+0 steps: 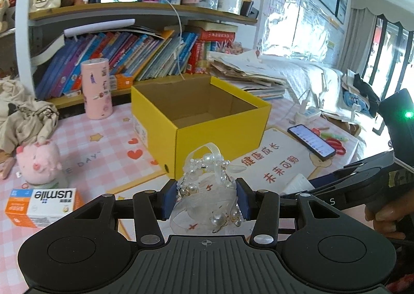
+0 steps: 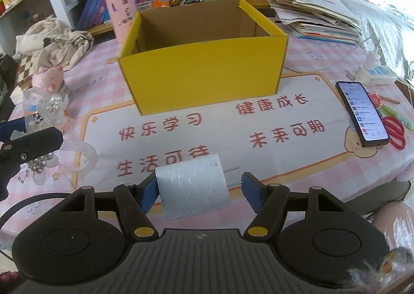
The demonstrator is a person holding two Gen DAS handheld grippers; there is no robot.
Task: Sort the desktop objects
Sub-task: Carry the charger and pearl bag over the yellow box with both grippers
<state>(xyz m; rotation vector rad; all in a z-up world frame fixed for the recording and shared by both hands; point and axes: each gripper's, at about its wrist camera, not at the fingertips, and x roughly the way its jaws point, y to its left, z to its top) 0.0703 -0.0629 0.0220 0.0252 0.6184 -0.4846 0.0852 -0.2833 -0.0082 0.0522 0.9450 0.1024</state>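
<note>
Pink checked cloth covers my tabletop (image 2: 323,66), with a crowded bookshelf (image 1: 134,53) behind and the open yellow box (image 2: 204,71) at mid-frame. My left claw (image 1: 205,199) is clenched on a pearl-and-ribbon ornament (image 1: 207,190) that stands up between the blue pads, low centre in the left view, just short of the box's near corner. My right claw (image 2: 199,191) is spread wide around a grey roll (image 2: 194,187) at lower centre, its long axis across the frame, touching only the left pad (image 2: 148,194); a phone (image 2: 362,112) and red scissors (image 2: 396,130) lie at right, a pink plush (image 1: 38,159) and usmile box (image 1: 44,203) at left.
</note>
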